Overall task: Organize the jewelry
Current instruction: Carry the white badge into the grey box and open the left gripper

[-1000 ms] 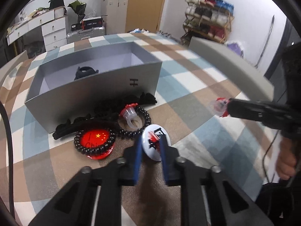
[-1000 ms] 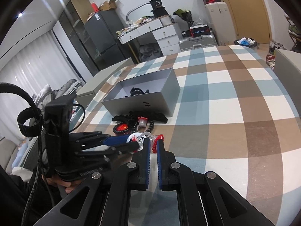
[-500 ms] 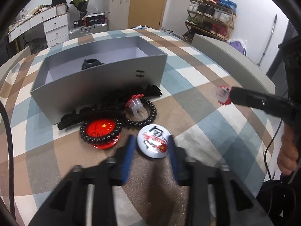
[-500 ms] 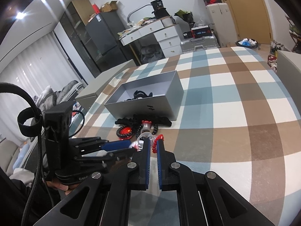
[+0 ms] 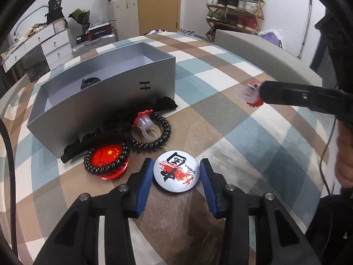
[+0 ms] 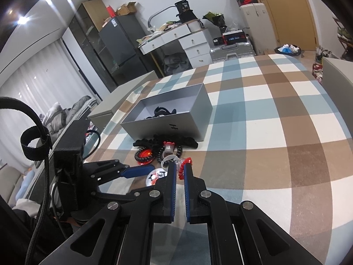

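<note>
A grey open box (image 5: 106, 101) stands on the checked cloth with a black hair tie (image 5: 89, 81) inside; it also shows in the right wrist view (image 6: 172, 128). In front of it lie a black scrunchie (image 5: 163, 103), a clear ring with a red top (image 5: 146, 125) inside a black coil band (image 5: 164, 137), and a red flag badge (image 5: 106, 165). My left gripper (image 5: 176, 172) is open, its fingers on either side of a white "CHINA" badge (image 5: 176, 172) lying on the cloth. My right gripper (image 6: 179, 167) is shut on a clear-and-red ring (image 6: 184, 165), held above the cloth (image 5: 249, 92).
A grey lid (image 5: 264, 53) lies at the table's right side and another grey slab (image 6: 119, 101) at the left. Drawers, a fridge, suitcases and a shoe rack stand beyond the table. Bare checked cloth (image 6: 275, 132) stretches to the right of the box.
My left gripper opened and let the white badge down flat on the cloth. The right gripper kept its ring and rose slightly.
</note>
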A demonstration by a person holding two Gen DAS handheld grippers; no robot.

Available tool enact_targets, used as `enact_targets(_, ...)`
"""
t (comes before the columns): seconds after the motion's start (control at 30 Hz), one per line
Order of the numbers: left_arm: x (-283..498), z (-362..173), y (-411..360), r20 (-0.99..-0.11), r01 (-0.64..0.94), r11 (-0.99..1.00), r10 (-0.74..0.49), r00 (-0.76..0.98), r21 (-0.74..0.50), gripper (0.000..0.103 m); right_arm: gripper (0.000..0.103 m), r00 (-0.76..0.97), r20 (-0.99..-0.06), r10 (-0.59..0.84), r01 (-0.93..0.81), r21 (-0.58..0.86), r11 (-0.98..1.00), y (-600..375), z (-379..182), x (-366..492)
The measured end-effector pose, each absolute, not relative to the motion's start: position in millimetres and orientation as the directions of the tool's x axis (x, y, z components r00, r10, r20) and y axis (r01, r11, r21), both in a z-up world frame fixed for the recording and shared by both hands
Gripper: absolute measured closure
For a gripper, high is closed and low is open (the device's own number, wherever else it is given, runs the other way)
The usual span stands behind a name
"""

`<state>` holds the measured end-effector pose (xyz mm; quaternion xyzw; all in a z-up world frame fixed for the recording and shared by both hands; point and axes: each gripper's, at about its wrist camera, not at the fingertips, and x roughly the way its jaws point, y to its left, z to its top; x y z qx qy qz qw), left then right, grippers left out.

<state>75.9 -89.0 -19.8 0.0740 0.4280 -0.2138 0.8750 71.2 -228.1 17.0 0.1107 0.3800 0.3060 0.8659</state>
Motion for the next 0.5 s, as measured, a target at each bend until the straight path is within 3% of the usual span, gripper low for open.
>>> enact_targets(0.27,64,2,-52,-0.695,0.382,0.909,-0.383,0.608,-0.167,0.066,0.097,0.525,-0.571,0.631,-0.443,0.449,0.776,-217,22,78)
enact_targets(0.5,75,25,-9,-0.605,0.263,0.943,-0.334,0.723,-0.206,0.066,0.097,0.537,-0.556,0.634,-0.416,0.479,0.773,-198,36,99)
